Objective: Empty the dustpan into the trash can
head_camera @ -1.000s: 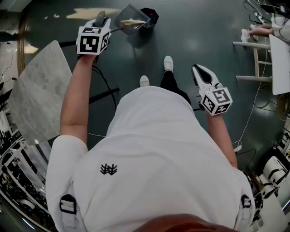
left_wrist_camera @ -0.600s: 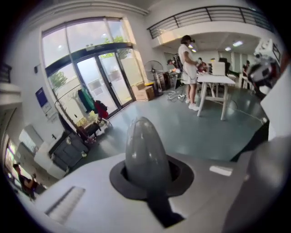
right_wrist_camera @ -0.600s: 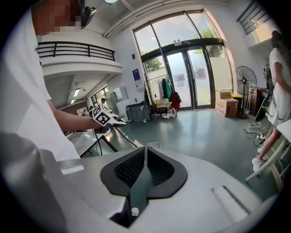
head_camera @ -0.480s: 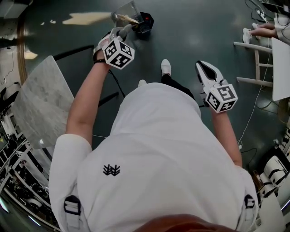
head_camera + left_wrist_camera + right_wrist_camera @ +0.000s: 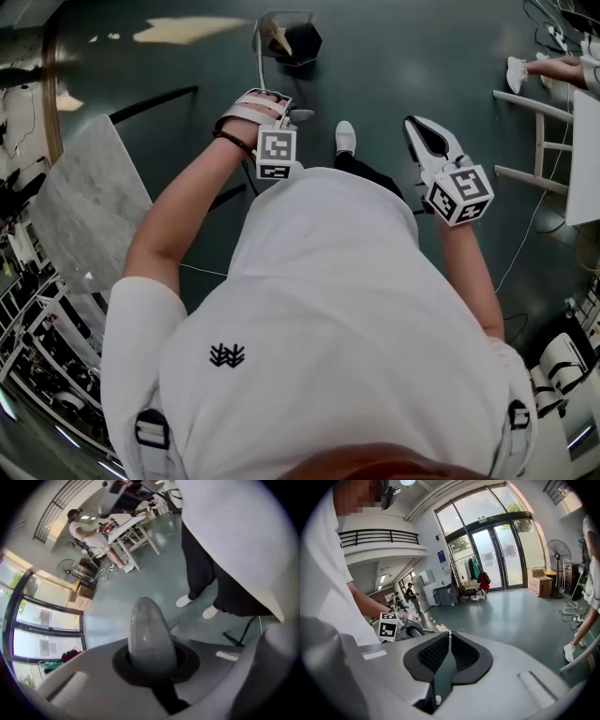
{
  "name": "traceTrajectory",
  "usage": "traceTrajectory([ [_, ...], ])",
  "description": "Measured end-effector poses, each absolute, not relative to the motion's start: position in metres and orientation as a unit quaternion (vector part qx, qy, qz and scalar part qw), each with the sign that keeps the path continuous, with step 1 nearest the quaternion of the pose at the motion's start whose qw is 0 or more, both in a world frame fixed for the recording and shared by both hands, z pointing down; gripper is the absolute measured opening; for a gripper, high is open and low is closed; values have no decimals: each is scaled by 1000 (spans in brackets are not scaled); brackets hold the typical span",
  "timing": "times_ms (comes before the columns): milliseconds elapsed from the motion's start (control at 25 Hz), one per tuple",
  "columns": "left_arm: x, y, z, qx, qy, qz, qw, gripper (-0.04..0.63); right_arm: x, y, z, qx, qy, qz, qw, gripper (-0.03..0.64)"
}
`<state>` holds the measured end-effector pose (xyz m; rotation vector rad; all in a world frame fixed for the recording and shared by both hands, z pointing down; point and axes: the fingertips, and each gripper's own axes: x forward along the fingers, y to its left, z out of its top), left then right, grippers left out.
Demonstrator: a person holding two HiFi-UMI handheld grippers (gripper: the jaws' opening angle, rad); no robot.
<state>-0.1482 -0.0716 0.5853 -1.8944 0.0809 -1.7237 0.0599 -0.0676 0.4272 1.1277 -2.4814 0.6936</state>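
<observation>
The grey dustpan (image 5: 274, 22) stands tipped up at the rim of the black trash can (image 5: 306, 43), with a tan scrap (image 5: 279, 39) at its mouth. Its thin pole runs down to my left gripper (image 5: 287, 114), which is shut on the handle's rounded grey end (image 5: 149, 634). In the left gripper view that end fills the space between the jaws. My right gripper (image 5: 413, 123) hangs beside the person's right hip, apart from both things. Its black ribbed pads (image 5: 433, 652) meet with nothing between them.
A marble-topped table (image 5: 82, 211) is at the left. A white chair frame (image 5: 527, 131) and a seated person's foot (image 5: 546, 67) are at the right. A cable (image 5: 521, 225) trails across the dark floor. The holder's white shoe (image 5: 345, 135) is near the can.
My left gripper has swung right and back toward the body, and the dustpan has turned from lying over the can to standing up at its rim. The right gripper has hardly moved.
</observation>
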Motion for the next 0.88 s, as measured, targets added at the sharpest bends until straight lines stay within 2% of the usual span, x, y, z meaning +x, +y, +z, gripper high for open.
traceTrajectory([
  [320, -139, -62, 605, -595, -151, -709, 347, 63, 68, -81, 427, 380, -878, 245, 160, 3],
  [720, -119, -116, 582, -546, -119, -743, 368, 57, 91, -85, 436, 382, -875, 261, 140, 3],
  [880, -132, -137, 568, -485, -122, -760, 414, 57, 100, -84, 442, 382, -876, 266, 127, 3],
])
